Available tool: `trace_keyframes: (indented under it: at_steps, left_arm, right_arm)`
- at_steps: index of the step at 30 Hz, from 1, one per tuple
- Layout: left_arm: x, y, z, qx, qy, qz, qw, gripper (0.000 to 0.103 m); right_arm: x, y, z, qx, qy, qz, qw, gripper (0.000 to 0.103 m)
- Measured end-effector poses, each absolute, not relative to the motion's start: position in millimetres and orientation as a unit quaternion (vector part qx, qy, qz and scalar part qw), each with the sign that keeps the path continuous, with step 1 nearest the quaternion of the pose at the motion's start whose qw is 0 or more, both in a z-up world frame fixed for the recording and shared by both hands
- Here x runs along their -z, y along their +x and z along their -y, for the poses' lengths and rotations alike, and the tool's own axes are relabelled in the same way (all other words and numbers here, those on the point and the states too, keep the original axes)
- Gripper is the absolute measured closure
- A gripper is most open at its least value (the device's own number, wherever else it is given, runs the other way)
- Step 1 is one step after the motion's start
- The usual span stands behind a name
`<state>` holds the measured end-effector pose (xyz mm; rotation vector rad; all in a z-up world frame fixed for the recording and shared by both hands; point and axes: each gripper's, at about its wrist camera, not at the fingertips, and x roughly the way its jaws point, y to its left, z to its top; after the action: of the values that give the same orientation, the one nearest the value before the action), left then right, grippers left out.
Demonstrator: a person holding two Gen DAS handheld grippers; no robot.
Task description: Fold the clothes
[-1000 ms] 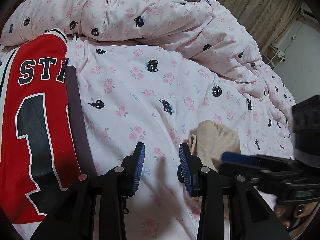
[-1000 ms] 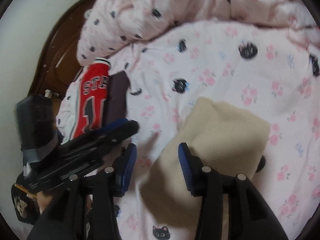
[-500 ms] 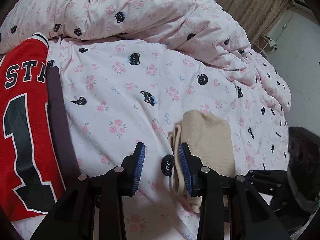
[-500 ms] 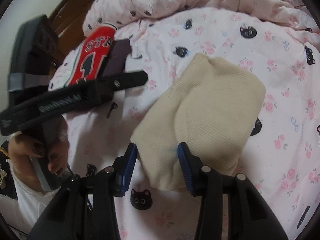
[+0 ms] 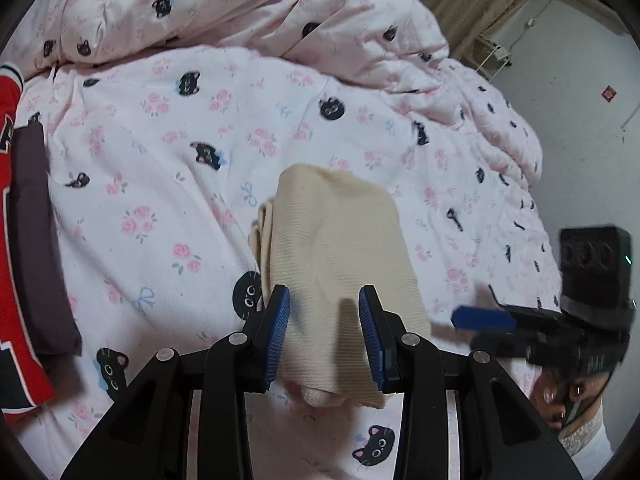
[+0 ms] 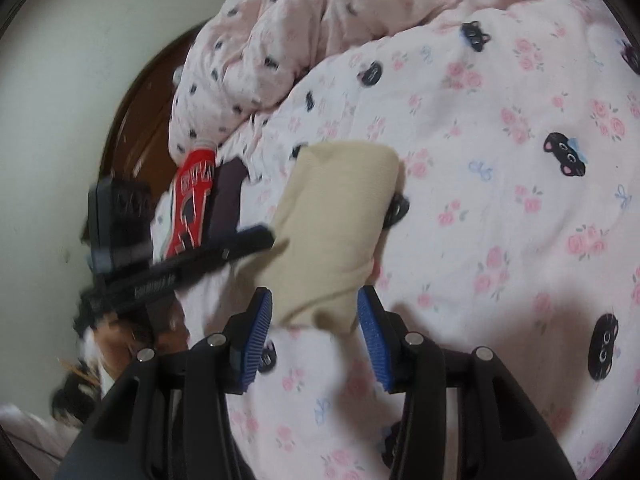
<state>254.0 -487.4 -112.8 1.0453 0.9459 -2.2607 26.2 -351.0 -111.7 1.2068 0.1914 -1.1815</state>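
Since half a second ago the left gripper [image 5: 324,336] has shifted right: the folded beige garment [image 5: 340,264], then beside its right finger, now sits between both blue pads. Jaws parted, gripping nothing visible. Garment lies folded on the pink cat-print bedsheet [image 5: 168,184], layered edges at its left side. Right gripper [image 6: 314,334] also spread wide, near end of the garment between its fingers, no clamp evident. Red jersey [image 5: 12,240] and dark folded cloth [image 5: 36,240] lie well apart at the left. Crumpled duvet [image 5: 248,4] behind.
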Motion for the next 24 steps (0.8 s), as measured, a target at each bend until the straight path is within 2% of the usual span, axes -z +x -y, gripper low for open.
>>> trace_keyframes:
  at_steps: [2, 4, 6, 14, 15, 16, 18, 24]
  left_arm:
    - [117, 251, 490, 0.820, 0.387, -0.346, 0.243, 0.072]
    - [121, 248, 493, 0.818, 0.388, -0.347, 0.246, 0.071]
    - [124, 247, 495, 0.815, 0.390, -0.348, 0.249, 0.071]
    - [130, 247, 499, 0.808, 0.399, -0.349, 0.258, 0.071]
    - [130, 247, 499, 0.808, 0.400, -0.348, 0.258, 0.071]
    - [128, 247, 499, 0.810, 0.396, -0.346, 0.260, 0.071]
    - [122, 248, 500, 0.816, 0.385, -0.340, 0.266, 0.071]
    - [102, 231, 508, 0.843, 0.345, -0.328, 0.252, 0.071]
  right_arm:
    - [109, 43, 350, 0.545, 0.498, -0.141, 0.660, 0.057]
    - [107, 56, 350, 0.559, 0.468, -0.181, 0.660, 0.066]
    - [108, 60, 351, 0.557, 0.465, -0.187, 0.662, 0.071]
    - [114, 67, 358, 0.559, 0.454, -0.207, 0.662, 0.072]
    - [114, 67, 358, 0.560, 0.453, -0.209, 0.662, 0.076]
    - [114, 67, 358, 0.560, 0.452, -0.210, 0.661, 0.085]
    - [115, 68, 358, 0.562, 0.450, -0.214, 0.661, 0.093]
    - [116, 70, 358, 0.565, 0.443, -0.224, 0.659, 0.093]
